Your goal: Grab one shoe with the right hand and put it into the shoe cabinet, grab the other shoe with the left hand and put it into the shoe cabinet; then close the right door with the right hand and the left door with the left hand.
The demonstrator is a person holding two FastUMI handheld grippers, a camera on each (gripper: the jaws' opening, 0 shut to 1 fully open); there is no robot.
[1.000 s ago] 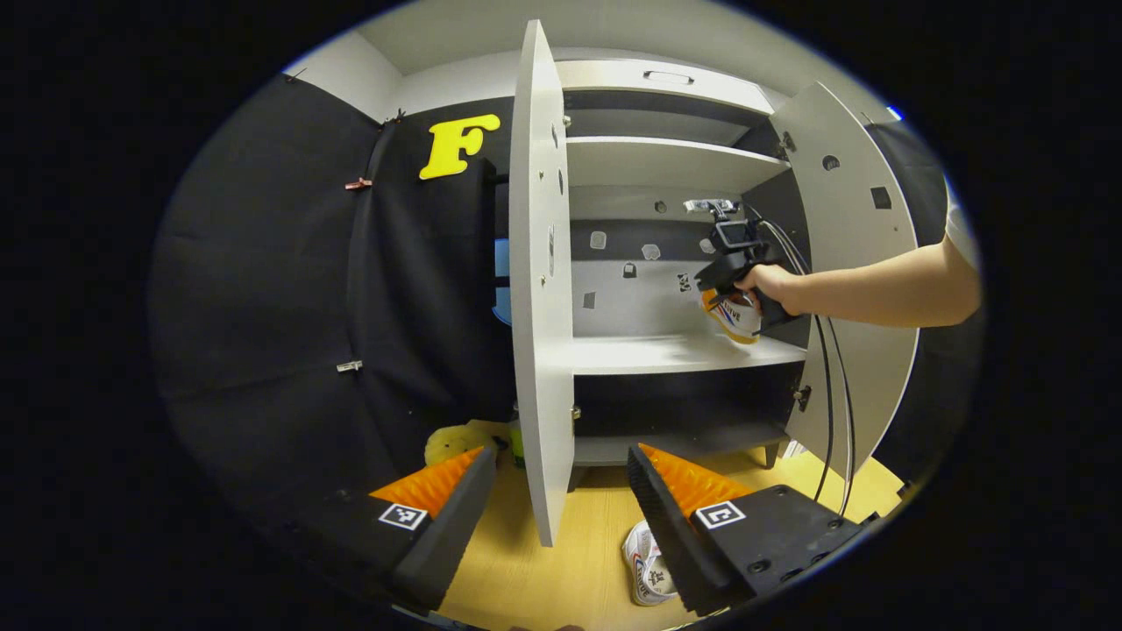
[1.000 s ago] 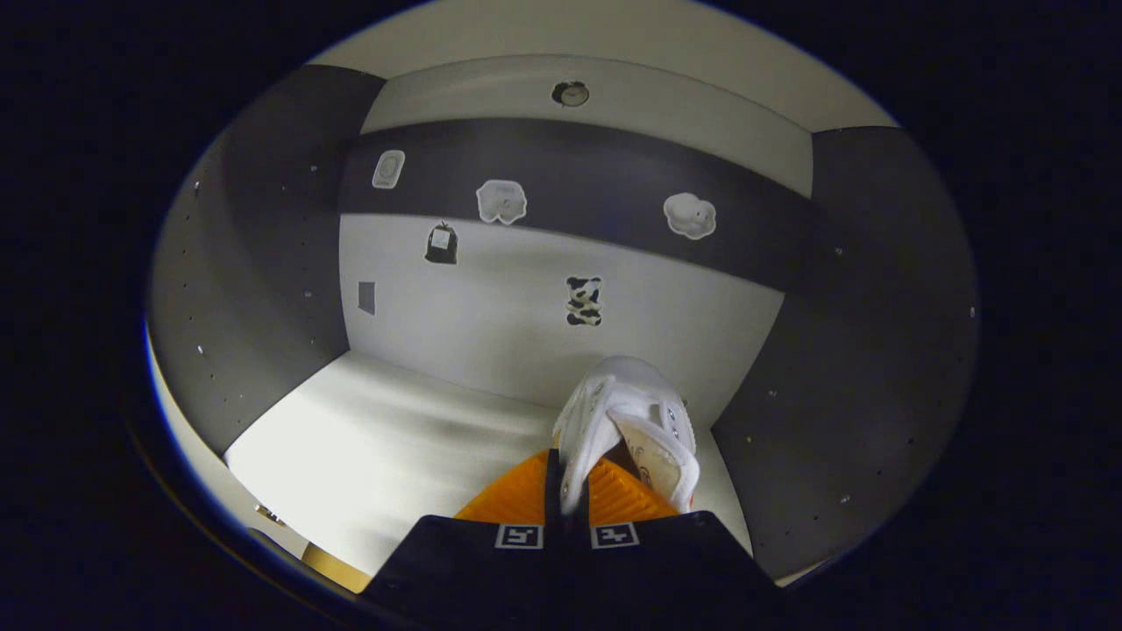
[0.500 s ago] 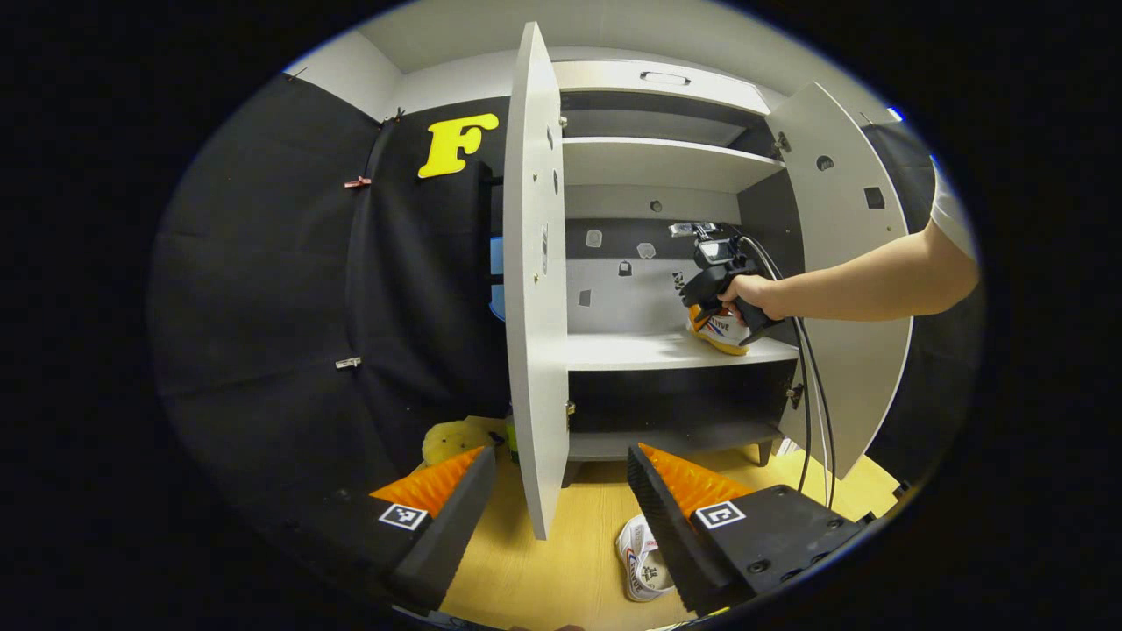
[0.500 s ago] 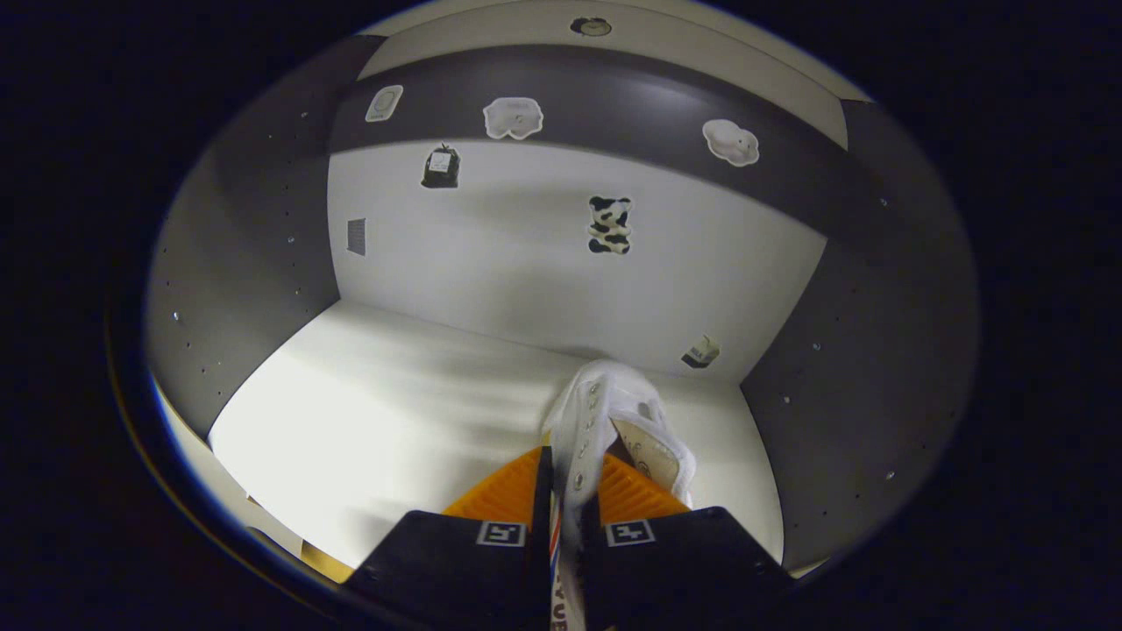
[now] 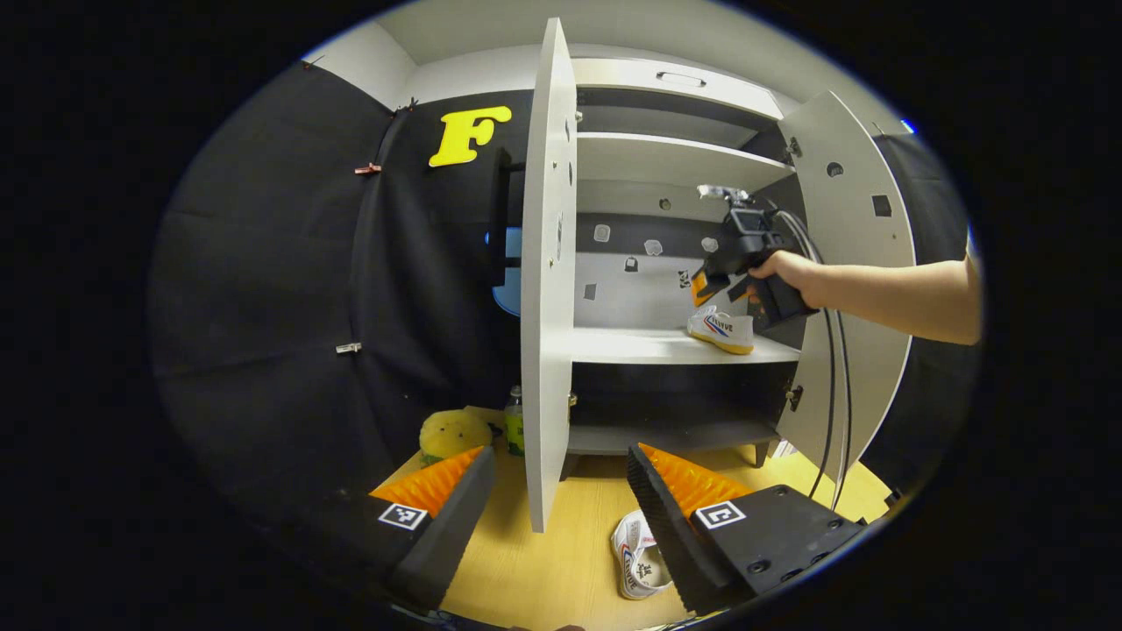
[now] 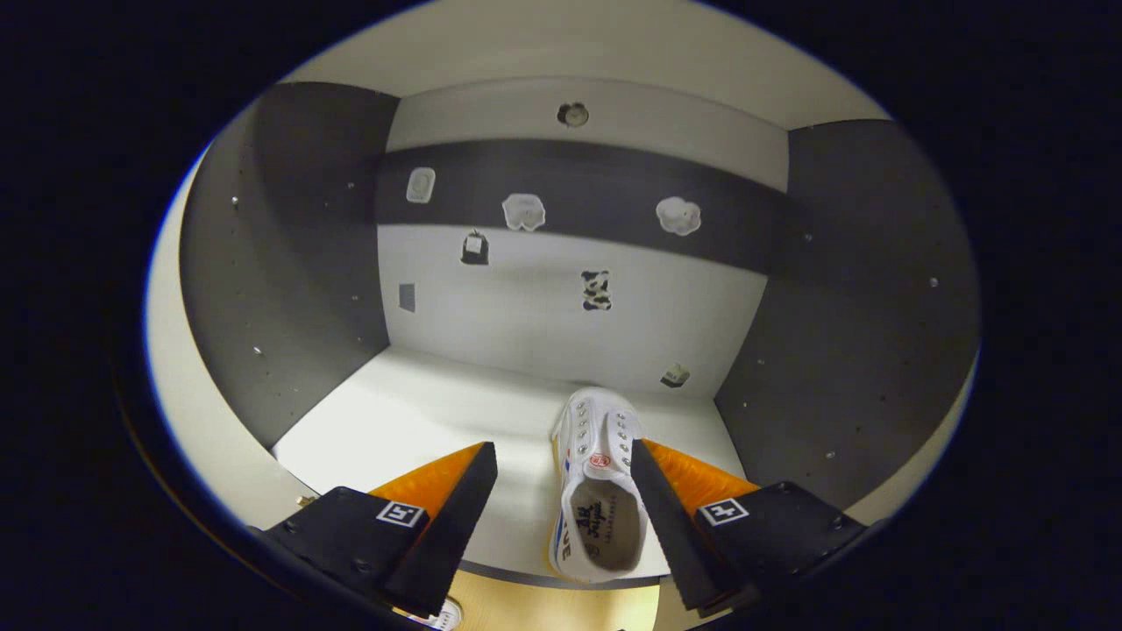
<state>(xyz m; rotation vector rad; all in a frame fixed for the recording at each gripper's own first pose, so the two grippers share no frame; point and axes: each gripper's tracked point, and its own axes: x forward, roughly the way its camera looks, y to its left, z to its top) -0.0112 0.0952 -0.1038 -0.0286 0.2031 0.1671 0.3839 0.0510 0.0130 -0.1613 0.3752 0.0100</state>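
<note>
Right gripper [image 6: 561, 478] now spread, lifting off first shoe [image 6: 596, 491] sitting on shelf [image 5: 649, 344]. Left gripper [image 5: 561, 491] spread, idling; second shoe [image 5: 638, 565] lying on floor, doors awaiting closing.

black cloth wall [image 5: 263, 289] hanging behind | wooden floor [image 5: 561, 561] lying pale — lit | white ceiling [image 5: 491, 35] showing overhead — plain

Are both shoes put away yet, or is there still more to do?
One shoe already sits on the cabinet shelf, and the right hand-held gripper is open above it. The other shoe lies on the floor by the open left hand-held gripper. Left: shelve it, then shut the right door and left door.
</note>
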